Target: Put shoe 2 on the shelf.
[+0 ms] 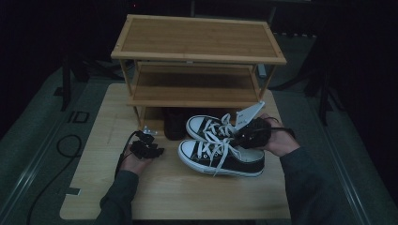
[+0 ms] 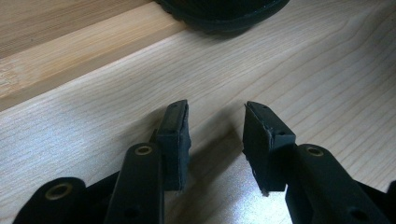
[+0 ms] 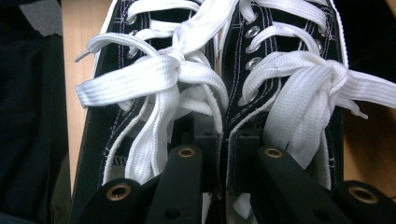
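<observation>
While clamped on the inner collars of both sneakers (image 1: 220,145) at once, right gripper (image 1: 244,136) sits over the heels, jaws pressed together with the two adjoining walls between them, as seen in the right gripper view (image 3: 219,149). Pair lying side by side near the middle of the tabletop (image 1: 187,197), toes toward its left edge, just in front of the rack (image 1: 197,61). Laces (image 3: 154,79) tied, loose ends hanging over the sides. Left gripper (image 1: 146,149) resting low on the tabletop left of the toes, jaws apart, nothing between them (image 2: 217,140); dark object (image 1: 173,123) under the rack's bottom shelf, just behind.

Judged step: lifting the pair for the rack.

Notes for doing it well:
- Keep squeeze firm; two fabric walls likely to slip against each other.
- Lift straight up before moving toward the rack, toes likely to sag.
- Watch the laces for snagging on a shelf edge.
- Support the toes with left gripper if the pair tilts.
- Aim for a shelf with free height; set soles flat before releasing.
</observation>
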### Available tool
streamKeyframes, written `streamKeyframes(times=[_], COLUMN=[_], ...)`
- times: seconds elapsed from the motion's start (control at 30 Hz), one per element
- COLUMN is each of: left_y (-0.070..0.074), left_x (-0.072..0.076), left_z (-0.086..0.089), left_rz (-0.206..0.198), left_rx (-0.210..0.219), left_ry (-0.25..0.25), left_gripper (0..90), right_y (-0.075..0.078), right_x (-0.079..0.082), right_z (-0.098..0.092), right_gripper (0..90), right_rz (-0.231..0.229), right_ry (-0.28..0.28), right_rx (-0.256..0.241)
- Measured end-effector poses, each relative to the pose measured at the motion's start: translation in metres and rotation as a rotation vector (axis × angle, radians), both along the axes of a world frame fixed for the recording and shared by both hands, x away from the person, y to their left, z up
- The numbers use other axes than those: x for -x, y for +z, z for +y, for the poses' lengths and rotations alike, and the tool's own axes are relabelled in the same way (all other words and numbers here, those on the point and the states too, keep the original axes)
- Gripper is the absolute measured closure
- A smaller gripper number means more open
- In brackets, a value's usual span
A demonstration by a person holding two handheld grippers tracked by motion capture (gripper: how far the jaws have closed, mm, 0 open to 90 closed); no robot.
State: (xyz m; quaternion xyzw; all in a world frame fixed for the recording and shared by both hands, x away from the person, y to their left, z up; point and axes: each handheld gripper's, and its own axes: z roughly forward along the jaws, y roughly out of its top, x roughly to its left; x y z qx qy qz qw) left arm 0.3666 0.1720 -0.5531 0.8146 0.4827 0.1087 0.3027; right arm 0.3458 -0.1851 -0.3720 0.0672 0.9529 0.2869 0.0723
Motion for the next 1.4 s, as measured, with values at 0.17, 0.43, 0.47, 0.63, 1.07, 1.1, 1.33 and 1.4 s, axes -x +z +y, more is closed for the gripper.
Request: streamKeyframes(times=[0.17,0.43,0.47,0.63,1.07,1.1,1.33,1.4], left_y=[0.0,0.0,0.0,0.0,0.0,0.001,0.0,0.0], left_x=[0.0,0.0,0.0,0.0,0.0,0.0,0.0,0.0], left_z=[0.0,0.0,0.0,0.0,0.002,0.002,0.001,0.001], left_rz=[-0.001,0.002,0.002,0.005,0.008,0.01,0.006,0.006], left_rx=[-0.003,-0.002,-0.001,0.0,-0.003,-0.006,0.0,-0.004], left_ry=[-0.001,-0.002,-0.001,-0.001,-0.011,-0.013,-0.004,-0.008], left_gripper=[61.0,61.0,61.0,61.0,61.0,61.0,61.0,60.9], right_y=[0.01,0.024,0.026,0.037,0.063,0.063,0.071,0.073], right_x=[-0.001,-0.005,-0.005,-0.006,-0.027,-0.029,-0.042,-0.046], right_z=[0.004,0.011,0.013,0.02,0.026,0.026,0.024,0.024], right_gripper=[85.0,85.0,85.0,85.0,85.0,85.0,85.0,85.0], right_rz=[-0.016,-0.03,-0.033,-0.049,-0.078,-0.077,-0.085,-0.084], right_ry=[0.011,0.038,0.04,0.047,-0.002,-0.008,-0.026,-0.032], right_rx=[-0.006,-0.012,-0.018,-0.019,-0.044,-0.045,-0.037,-0.035])
